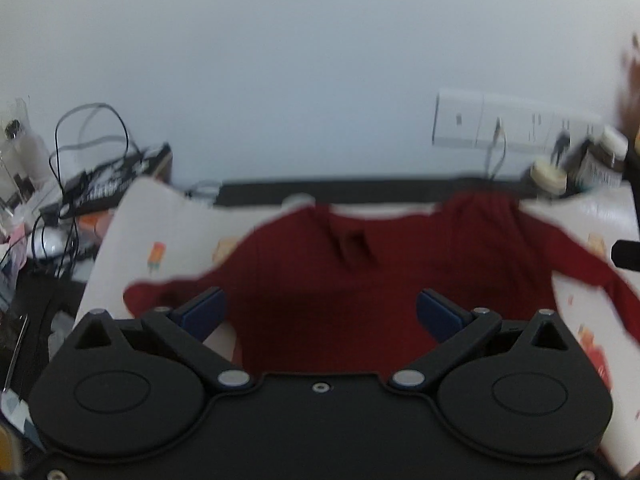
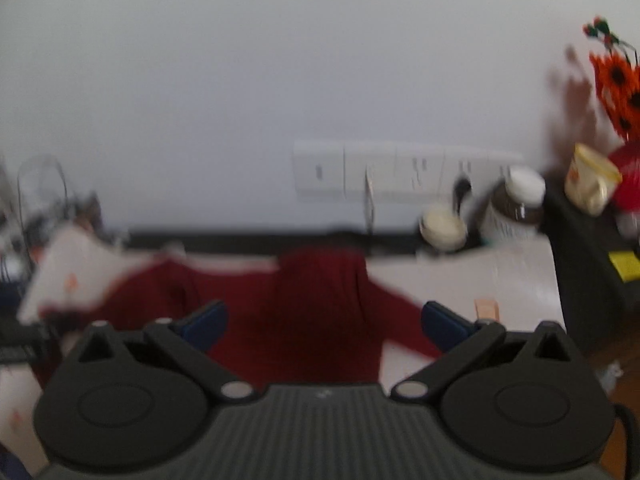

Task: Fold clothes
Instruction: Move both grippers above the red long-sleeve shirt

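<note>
A dark red long-sleeved top (image 1: 360, 272) lies spread on a white printed cloth (image 1: 160, 232), its collar toward the wall and its sleeves reaching out left and right. My left gripper (image 1: 320, 312) hovers open over the body of the top, blue pads wide apart with nothing between them. In the right wrist view the same red top (image 2: 312, 304) lies ahead, blurred by motion. My right gripper (image 2: 324, 320) is open above it and holds nothing. The tip of the other gripper shows at the left edge of that view.
A black box with tangled cables (image 1: 100, 176) sits at the left. Along the wall are white sockets (image 2: 400, 172), a dark jar with a white lid (image 2: 516, 204), a small cream jar (image 2: 442, 226) and a cream cup (image 2: 592, 180). Orange flowers (image 2: 616, 80) stand far right.
</note>
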`<action>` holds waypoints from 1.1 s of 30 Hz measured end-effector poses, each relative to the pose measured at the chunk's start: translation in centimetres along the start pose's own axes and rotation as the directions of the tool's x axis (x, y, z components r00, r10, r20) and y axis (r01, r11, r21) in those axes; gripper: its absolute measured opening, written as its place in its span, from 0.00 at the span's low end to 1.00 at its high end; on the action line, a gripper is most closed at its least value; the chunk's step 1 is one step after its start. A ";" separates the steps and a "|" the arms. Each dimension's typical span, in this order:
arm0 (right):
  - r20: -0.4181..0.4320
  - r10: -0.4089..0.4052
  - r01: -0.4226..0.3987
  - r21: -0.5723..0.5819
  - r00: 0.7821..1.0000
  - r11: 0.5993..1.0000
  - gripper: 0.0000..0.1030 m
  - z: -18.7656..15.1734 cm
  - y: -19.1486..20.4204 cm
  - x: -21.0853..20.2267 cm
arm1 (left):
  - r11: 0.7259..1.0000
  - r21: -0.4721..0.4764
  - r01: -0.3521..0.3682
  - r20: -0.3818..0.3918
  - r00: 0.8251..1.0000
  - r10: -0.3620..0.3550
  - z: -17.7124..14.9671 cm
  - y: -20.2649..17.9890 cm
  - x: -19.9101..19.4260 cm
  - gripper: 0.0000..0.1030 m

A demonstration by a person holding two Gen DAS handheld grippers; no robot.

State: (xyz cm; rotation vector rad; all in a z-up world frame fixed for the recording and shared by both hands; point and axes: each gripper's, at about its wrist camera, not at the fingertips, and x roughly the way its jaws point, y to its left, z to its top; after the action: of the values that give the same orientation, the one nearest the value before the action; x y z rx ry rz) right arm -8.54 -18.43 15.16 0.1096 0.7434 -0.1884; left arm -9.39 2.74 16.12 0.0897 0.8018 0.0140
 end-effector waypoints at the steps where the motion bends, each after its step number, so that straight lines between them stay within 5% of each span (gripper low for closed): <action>1: -0.018 0.013 -0.013 0.004 1.000 1.000 0.99 -0.6 -0.2 0.0 | 1.000 0.000 -0.006 -0.011 1.000 0.006 -0.4 0.0 0.1 1.00; 8: -0.059 0.038 -0.040 -0.022 0.998 0.999 0.99 -4.5 0.2 1.3 | 1.000 0.009 -0.011 -0.056 0.998 0.012 -2.2 -0.7 0.3 1.00; 20: -0.150 0.070 -0.073 -0.009 0.986 0.997 0.99 -6.2 -0.2 2.9 | 1.000 0.009 0.022 -0.155 0.988 -0.021 -5.0 -2.8 1.2 1.00; 33: -0.199 0.056 -0.075 -0.088 0.978 0.993 0.99 -8.1 0.9 3.7 | 0.999 -0.031 0.027 -0.132 0.991 -0.031 -6.5 -2.1 0.1 1.00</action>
State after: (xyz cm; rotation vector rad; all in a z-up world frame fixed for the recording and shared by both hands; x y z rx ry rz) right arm -11.04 -16.73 6.72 0.0622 0.9424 -0.0792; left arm -14.01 1.19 11.36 0.0495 0.9354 0.0040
